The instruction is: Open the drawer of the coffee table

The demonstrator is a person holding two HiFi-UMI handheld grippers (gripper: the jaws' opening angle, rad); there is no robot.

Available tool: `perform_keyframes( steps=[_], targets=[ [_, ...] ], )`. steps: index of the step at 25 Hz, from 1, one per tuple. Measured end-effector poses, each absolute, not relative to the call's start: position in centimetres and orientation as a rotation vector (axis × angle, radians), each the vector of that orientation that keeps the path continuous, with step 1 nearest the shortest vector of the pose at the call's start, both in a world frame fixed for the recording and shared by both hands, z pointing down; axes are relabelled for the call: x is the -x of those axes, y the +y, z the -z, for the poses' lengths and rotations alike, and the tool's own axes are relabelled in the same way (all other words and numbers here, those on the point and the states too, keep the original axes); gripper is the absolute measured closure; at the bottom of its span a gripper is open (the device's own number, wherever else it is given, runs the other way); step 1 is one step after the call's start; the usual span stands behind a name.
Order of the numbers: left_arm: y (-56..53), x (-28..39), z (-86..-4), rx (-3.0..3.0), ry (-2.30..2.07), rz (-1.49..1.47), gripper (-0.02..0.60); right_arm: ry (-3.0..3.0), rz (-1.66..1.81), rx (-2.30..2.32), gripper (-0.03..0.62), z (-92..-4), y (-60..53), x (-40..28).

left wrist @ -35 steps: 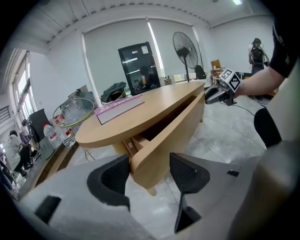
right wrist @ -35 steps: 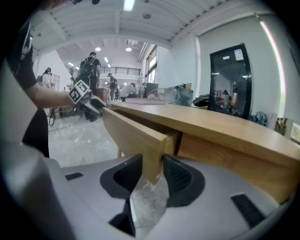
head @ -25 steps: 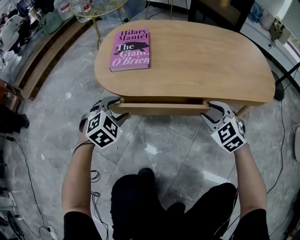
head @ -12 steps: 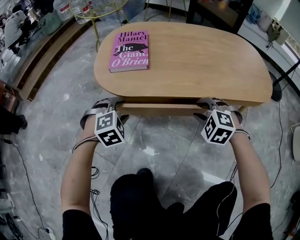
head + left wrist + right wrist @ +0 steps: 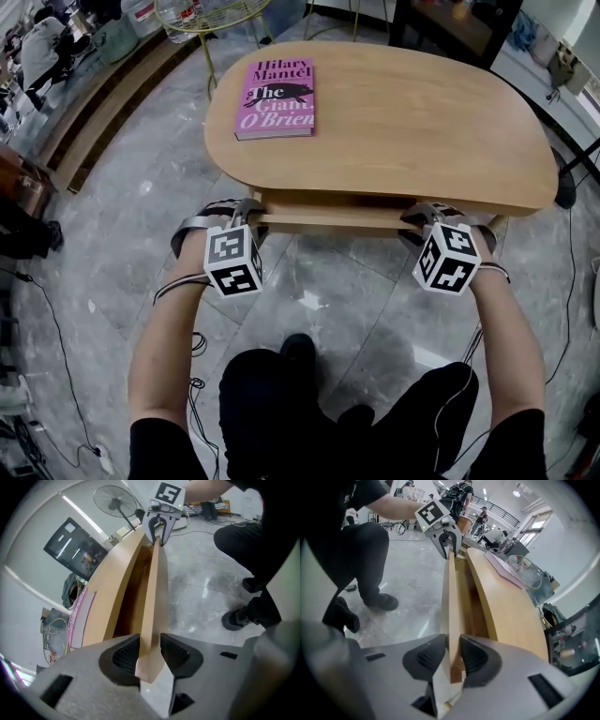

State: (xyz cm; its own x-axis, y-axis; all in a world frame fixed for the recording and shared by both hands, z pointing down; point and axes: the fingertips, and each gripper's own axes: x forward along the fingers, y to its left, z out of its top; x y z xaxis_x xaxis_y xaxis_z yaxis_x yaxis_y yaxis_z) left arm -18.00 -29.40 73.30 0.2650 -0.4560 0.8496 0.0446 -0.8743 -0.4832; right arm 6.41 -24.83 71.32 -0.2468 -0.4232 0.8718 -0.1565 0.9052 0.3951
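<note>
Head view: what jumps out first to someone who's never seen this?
A bright pink book lies on the far left of the oval wooden table. At its near edge, the left gripper and right gripper, jaws just closed in, each pinch an end of the drawer front.

Head view: steeply down over tabletop (image 5: 422, 122) | left gripper view: close along drawer front (image 5: 152, 597) | right gripper view: same front, opposite end

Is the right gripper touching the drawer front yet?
Touching. The right gripper view shows the right gripper, jaws just closed further, with both pads pressed on the drawer front, no gap.
</note>
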Motion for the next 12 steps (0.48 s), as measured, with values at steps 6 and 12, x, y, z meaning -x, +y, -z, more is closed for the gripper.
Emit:
perform_keyframes(
  steps=[6, 12],
  targets=[
    [-28.9, 17.4, -74.0, 2.081, 0.275, 1.672, 0.377, -1.832, 0.242, -0.412, 0.464, -72.5, -25.4, -4.5],
    [-29.6, 17.5, -74.4, 1.995, 0.302, 1.707, 0.448, -1.822, 0.228, -0.416, 0.490, -73.1, -25.4, -4.2]
  ],
)
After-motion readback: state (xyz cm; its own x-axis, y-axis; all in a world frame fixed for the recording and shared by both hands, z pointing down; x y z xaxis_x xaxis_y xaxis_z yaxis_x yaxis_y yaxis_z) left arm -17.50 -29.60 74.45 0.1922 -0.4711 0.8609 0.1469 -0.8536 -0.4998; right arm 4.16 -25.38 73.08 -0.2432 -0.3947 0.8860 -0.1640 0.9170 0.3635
